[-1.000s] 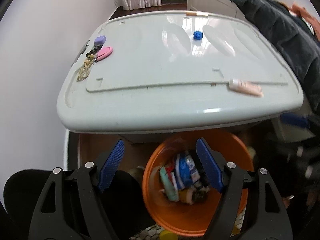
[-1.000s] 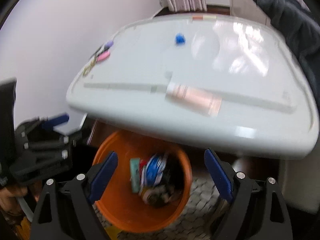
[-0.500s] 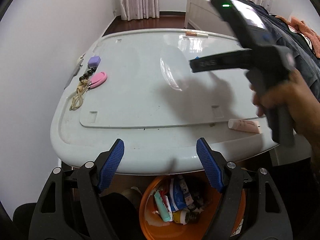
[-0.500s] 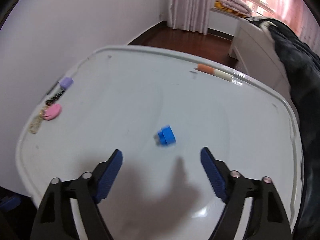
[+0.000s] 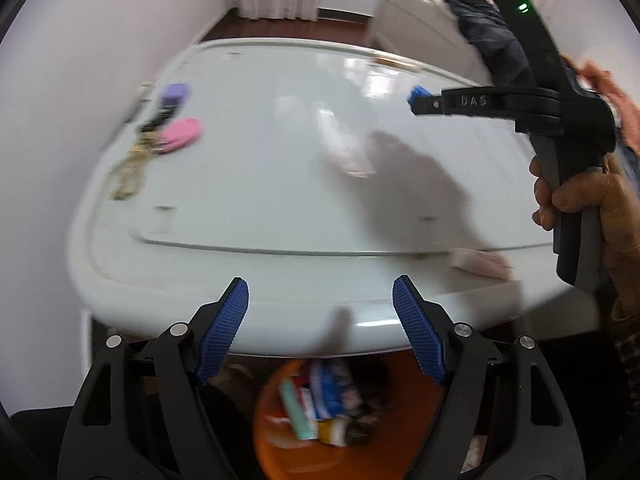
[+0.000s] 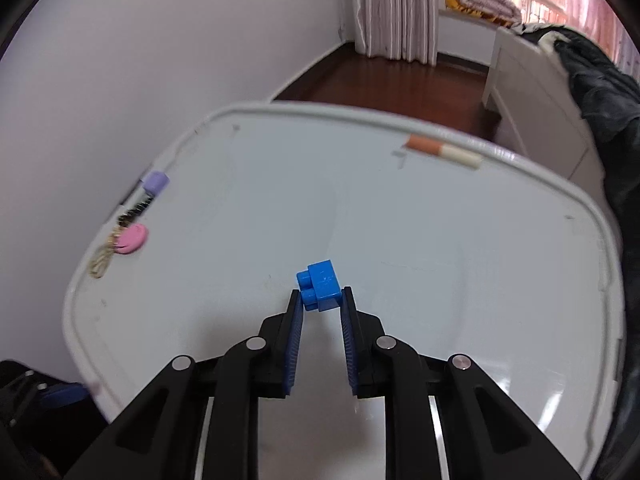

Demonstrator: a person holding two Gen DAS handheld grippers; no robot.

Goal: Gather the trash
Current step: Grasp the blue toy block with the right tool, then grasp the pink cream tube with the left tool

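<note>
- Orange bin (image 5: 276, 452) lowest in left wrist view, tucked partly under near edge of white table (image 5: 280, 184); round, smooth plastic, packed with blurred wrappers and tubes.
- Left gripper (image 5: 320, 300) over that near table edge, above bin; blue ribbed pads spread wide, nothing between, touching nothing.
- Pale pink tube (image 5: 478, 262) flat on table near its front right corner, blurred.
- White table: glossy moulded plastic top, rounded corners, raised rim, shallow inset panel.
- Right gripper (image 6: 320, 300) near table centre, just clamped inward onto blue toy brick (image 6: 320, 286); both ribbed pads pressing its sides; small studded plastic block, sitting at the fingertips just above the tabletop.
- Same gripper seen from the side in left wrist view, black body, held by a hand (image 5: 588, 204) off table's right edge; its shadow on tabletop.
- Keyring cluster at table's left edge: pink oval tag (image 6: 132, 239), lilac cap-shaped piece (image 6: 155, 181), black beaded strap, beige cord loop.
- Orange-and-cream stick (image 6: 442, 151) lying on table's far rim.
- Dark quilted jacket (image 6: 600, 92) heaped right of table, on white furniture.
- Dark wood floor, pale striped curtain beyond table's far edge; plain white wall left of table.
</note>
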